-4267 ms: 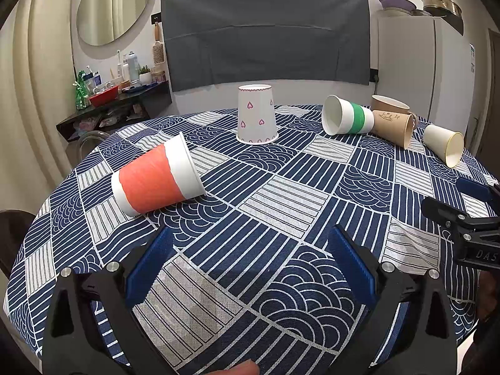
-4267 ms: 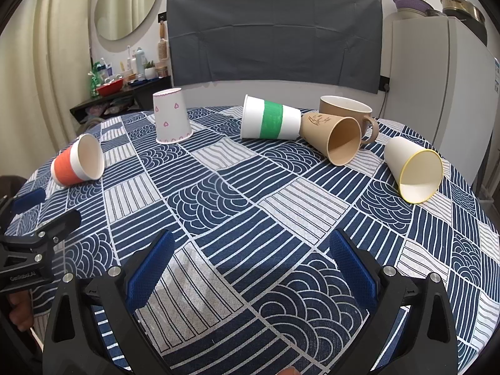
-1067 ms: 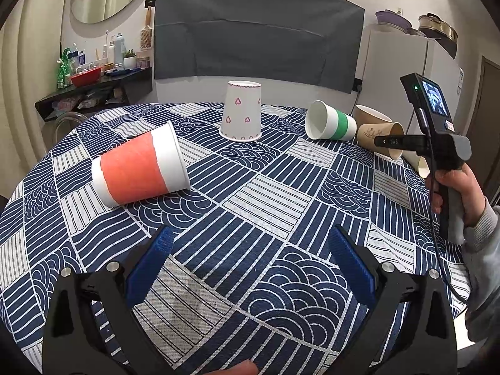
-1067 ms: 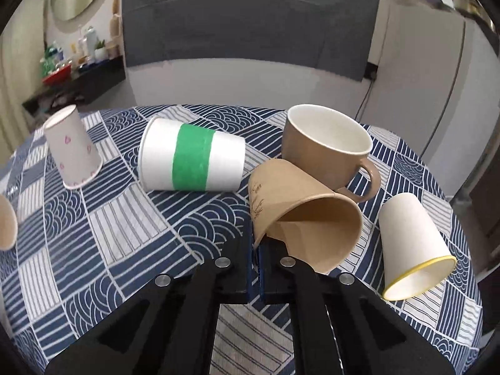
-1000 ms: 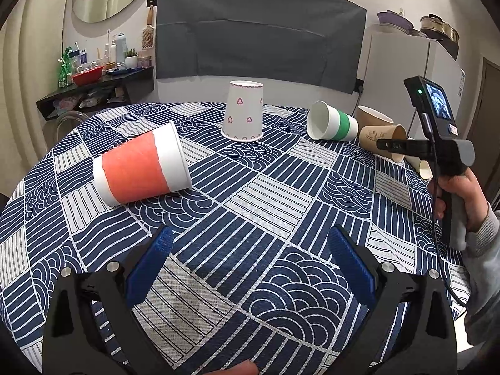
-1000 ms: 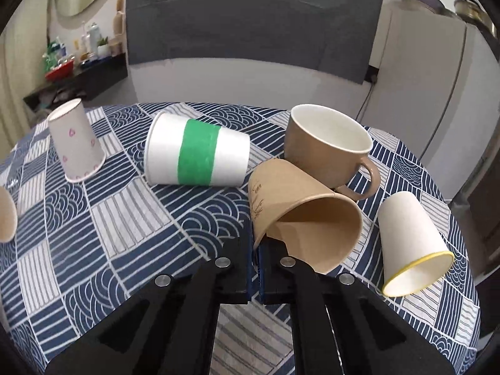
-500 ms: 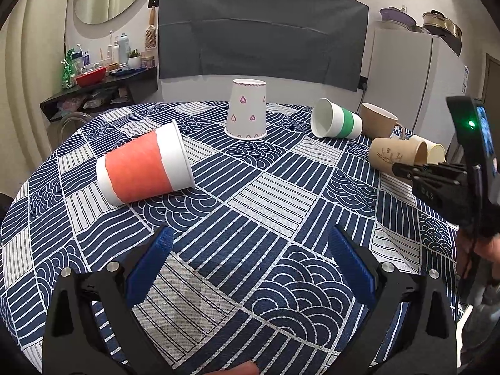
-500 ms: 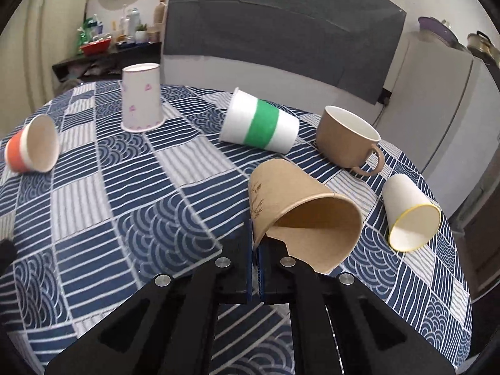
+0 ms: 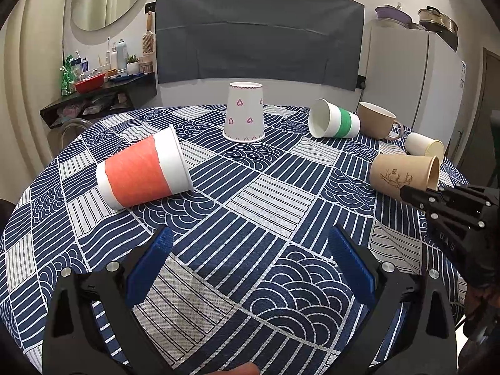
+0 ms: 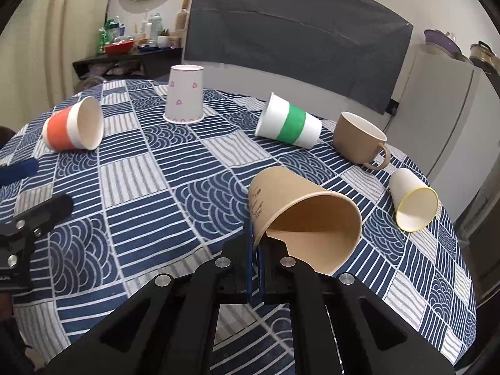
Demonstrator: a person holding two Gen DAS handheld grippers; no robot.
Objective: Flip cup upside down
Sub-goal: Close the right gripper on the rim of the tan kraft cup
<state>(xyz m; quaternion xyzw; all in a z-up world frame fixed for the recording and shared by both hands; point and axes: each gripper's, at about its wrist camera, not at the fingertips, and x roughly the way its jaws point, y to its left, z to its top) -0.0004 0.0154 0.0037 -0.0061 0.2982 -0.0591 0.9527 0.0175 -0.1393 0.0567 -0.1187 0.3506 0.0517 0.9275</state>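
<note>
My right gripper is shut on the rim wall of a brown paper cup, held on its side above the table with its mouth toward the camera. The same cup shows at the right of the left wrist view, pinched by the right gripper. My left gripper is open and empty, low over the near part of the blue patterned tablecloth.
An orange-banded cup lies on its side at the left. A heart-print cup stands upside down at the back. A green-banded cup and a yellow-rimmed cup lie on their sides. A tan mug stands upright.
The right gripper has carried the brown cup away from the mug, toward the near right part of the table, and lowered it. The left gripper has barely moved.
</note>
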